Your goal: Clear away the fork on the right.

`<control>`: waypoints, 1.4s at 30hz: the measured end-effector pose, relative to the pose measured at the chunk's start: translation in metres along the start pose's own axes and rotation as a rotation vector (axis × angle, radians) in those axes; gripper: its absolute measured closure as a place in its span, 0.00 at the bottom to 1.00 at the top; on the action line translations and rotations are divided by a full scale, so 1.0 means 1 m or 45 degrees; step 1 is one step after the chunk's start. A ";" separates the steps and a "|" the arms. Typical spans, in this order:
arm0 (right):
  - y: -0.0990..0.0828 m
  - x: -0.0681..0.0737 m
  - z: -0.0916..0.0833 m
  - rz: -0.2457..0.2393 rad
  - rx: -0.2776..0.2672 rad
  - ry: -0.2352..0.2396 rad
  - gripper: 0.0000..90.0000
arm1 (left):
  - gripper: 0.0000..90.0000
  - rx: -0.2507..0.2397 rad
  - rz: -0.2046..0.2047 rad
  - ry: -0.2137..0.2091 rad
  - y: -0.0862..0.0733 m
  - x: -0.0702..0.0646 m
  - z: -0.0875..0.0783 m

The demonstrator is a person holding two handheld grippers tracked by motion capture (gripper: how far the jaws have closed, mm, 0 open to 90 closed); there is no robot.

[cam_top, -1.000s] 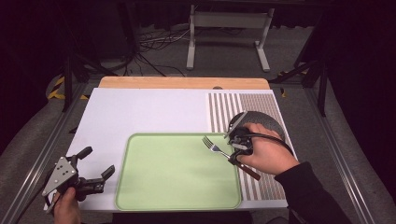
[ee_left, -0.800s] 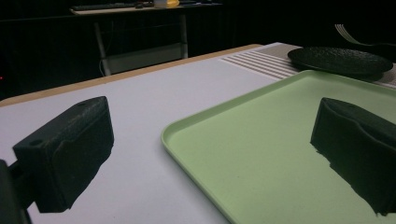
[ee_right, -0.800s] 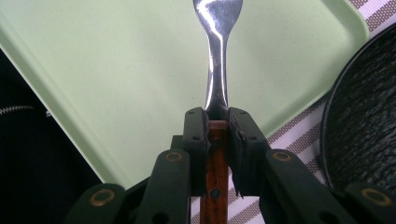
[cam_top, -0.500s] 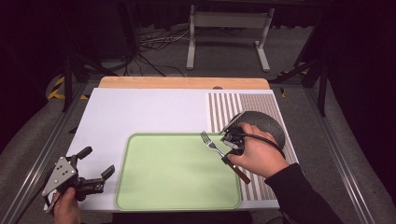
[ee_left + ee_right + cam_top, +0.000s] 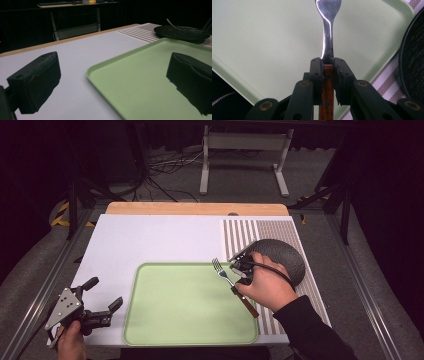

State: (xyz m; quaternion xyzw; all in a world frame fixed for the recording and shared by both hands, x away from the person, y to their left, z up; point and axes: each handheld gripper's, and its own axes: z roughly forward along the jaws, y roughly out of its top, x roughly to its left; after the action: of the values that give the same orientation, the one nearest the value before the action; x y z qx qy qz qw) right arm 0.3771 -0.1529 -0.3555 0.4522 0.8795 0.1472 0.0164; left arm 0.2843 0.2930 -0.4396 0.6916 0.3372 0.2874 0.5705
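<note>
Black jaws of the right gripper [image 5: 327, 68] are clamped on a fork [image 5: 327, 47] at the junction where the wooden handle meets the metal neck; this grip point appears chosen to keep the utensil aligned with the jaw axis and to limit pivoting. In the right gripper view the steel neck runs straight up from between the jaws to the base of the tines, which is cut off at the top edge, and the reddish-brown handle with a rivet passes down between the linkage arms. In the high view the fork [image 5: 223, 273] is held over the right part of the green tray [image 5: 170, 320], tines pointing away from the person and to the left, handle end projecting toward the tray's right rim below the right hand [image 5: 267, 287]. Whether the tines touch the tray surface cannot be determined. A dark round plate [image 5: 285, 257] lies just beside the hand on the striped mat [image 5: 260, 232]. The left gripper [image 5: 102, 301] is held at the near left corner of the white table surface [image 5: 150, 240], apart from the tray edge, jaws spread wide and empty, probably parked clear of the working area. Its own view shows both pads [image 5: 35, 82] apart with the tray rim between them.
</note>
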 end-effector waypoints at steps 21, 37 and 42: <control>-0.005 0.001 0.038 0.150 0.087 -0.015 0.87 | 0.00 -0.001 -0.001 0.001 0.000 0.000 0.000; -0.010 0.003 0.048 0.210 0.156 -0.018 0.87 | 0.00 0.000 -0.001 0.001 0.000 0.000 0.000; -0.010 0.003 0.050 0.216 0.169 -0.014 0.86 | 0.00 -0.001 -0.001 0.001 0.000 0.000 0.000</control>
State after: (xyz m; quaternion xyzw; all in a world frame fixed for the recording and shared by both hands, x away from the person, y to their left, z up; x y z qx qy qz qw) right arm 0.3758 -0.1436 -0.4060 0.5260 0.8458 0.0868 -0.0212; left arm 0.2843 0.2932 -0.4393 0.6911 0.3377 0.2876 0.5707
